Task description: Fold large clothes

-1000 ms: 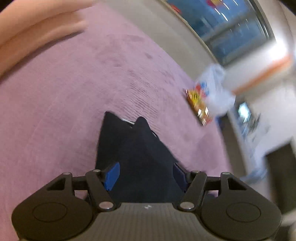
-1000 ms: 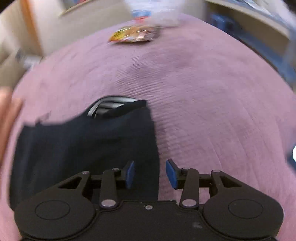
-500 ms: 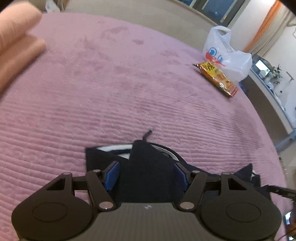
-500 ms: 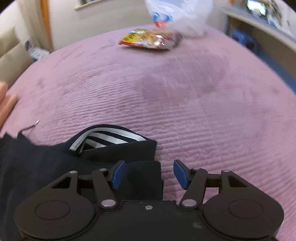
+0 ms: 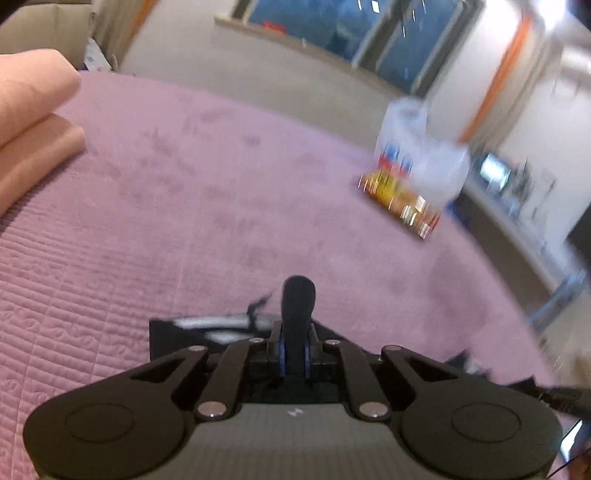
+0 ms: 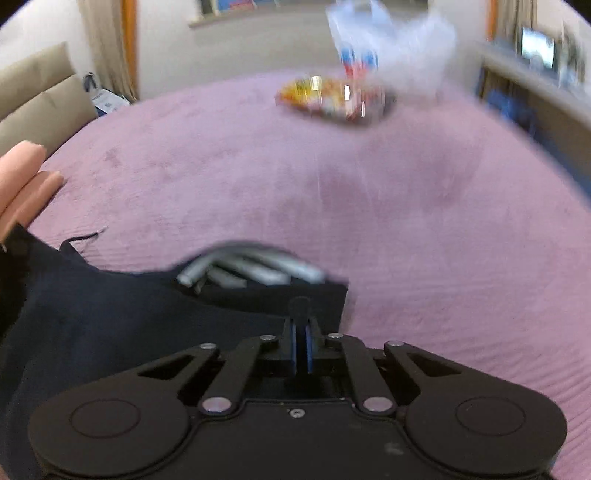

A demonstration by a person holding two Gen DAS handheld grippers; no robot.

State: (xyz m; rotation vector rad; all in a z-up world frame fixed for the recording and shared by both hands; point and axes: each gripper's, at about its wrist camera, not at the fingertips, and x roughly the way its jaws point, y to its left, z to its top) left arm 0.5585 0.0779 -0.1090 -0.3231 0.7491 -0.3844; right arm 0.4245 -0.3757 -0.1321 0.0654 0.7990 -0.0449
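Both the left gripper (image 5: 293,354) and the right gripper (image 6: 302,350) pinch the dark garment (image 6: 110,310); lifting evenly should keep its edge taut over the purple bedspread (image 6: 406,229).

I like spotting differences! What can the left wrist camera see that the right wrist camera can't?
Only the left wrist view shows the big dark window behind the bed. Only the right wrist view shows the beige headboard and the dark garment spread wide. Both show the purple bedspread, the snack packet, the white plastic bag, and a gripper shut on a pinch of garment: left gripper, right gripper.
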